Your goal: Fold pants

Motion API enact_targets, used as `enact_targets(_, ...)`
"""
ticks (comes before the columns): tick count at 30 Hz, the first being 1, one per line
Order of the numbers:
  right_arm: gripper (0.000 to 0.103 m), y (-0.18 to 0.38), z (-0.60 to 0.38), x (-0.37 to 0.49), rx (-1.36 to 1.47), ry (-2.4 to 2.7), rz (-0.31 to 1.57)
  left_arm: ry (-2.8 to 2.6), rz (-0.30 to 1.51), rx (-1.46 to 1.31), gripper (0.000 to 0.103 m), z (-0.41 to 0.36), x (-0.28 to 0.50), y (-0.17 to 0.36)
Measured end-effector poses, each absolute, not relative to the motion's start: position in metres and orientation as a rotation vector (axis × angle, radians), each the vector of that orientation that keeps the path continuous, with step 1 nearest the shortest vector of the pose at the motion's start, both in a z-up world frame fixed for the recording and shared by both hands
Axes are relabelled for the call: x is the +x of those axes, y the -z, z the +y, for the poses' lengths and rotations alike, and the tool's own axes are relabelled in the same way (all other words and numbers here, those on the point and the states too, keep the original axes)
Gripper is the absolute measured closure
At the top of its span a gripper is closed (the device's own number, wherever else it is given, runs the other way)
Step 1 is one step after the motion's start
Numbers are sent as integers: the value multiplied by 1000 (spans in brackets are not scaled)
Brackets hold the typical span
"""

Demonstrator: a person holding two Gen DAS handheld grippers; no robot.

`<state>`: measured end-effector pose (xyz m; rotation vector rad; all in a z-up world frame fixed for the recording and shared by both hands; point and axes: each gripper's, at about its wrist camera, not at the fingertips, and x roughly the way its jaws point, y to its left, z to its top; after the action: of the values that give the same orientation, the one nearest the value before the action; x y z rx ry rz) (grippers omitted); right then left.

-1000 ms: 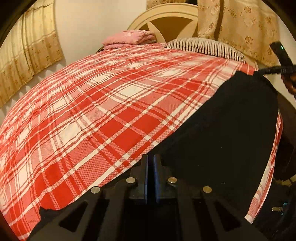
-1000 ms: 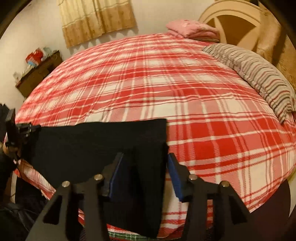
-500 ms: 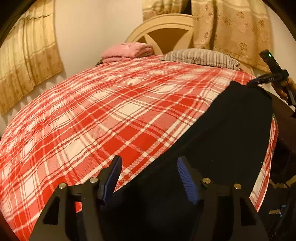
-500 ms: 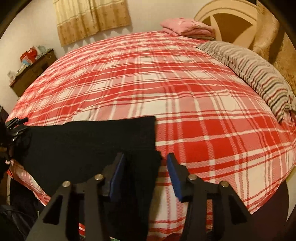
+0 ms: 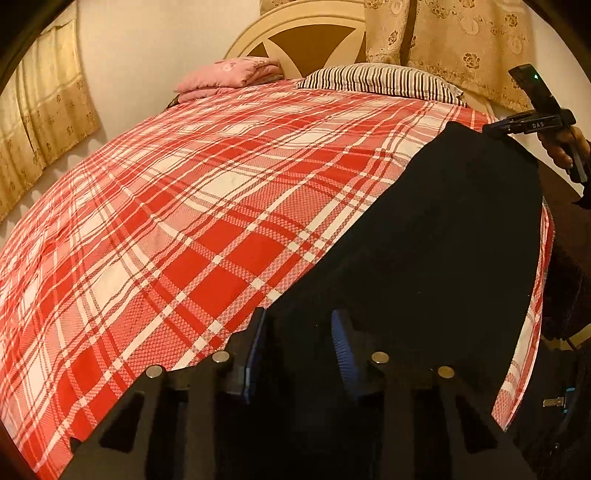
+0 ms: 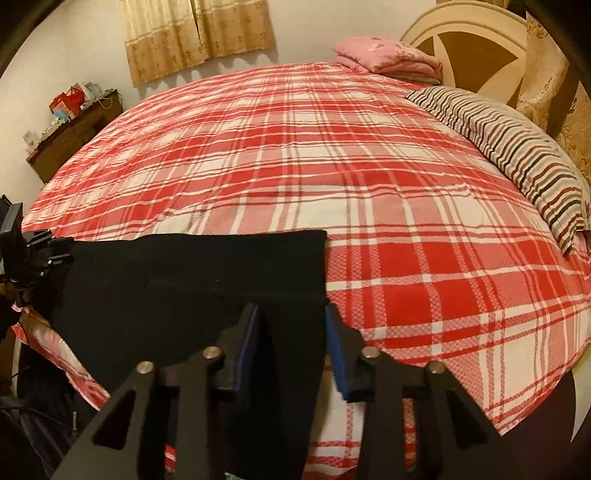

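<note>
Black pants (image 5: 443, 240) lie flat along the near edge of the bed, also seen in the right wrist view (image 6: 192, 280). My left gripper (image 5: 299, 328) is open, its blue pads either side of the pants' near end. My right gripper (image 6: 291, 321) is open over the other end, where the cloth hangs over the bed edge. The right gripper also shows at the far end in the left wrist view (image 5: 532, 122). The left gripper shows at the left edge of the right wrist view (image 6: 40, 251).
A red and white plaid bedspread (image 6: 332, 166) covers the bed. A striped pillow (image 6: 517, 155) and a folded pink blanket (image 6: 388, 55) lie by the headboard (image 5: 306, 33). A wooden cabinet with clutter (image 6: 74, 129) stands by the wall.
My left gripper was shut one second ago and has opened. Both grippers have let go of the pants and drawn back slightly; the pants now lie flat.
</note>
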<state>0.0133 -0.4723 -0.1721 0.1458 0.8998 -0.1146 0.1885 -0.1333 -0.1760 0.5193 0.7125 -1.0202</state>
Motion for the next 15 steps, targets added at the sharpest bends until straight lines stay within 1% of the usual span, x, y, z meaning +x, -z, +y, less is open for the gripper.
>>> enact_targets(2, 72, 172, -472, 12, 146, 112, 895, 1012, 708, 517, 81, -132, 189, 176)
enact_targets(3, 76, 172, -471, 10, 141, 114, 891, 1003, 707, 513, 89, -131, 190, 175)
enact_targets(6, 85, 168, -467, 7, 116, 119, 876, 1009, 701, 495, 100, -128, 191, 173)
enact_targets(11, 91, 154, -451, 5, 63, 133, 840, 1032, 680, 457, 101, -121, 187, 162)
enact_targets(15, 91, 142, -444, 4, 44, 135, 815, 1051, 678, 362, 101, -110, 190, 148)
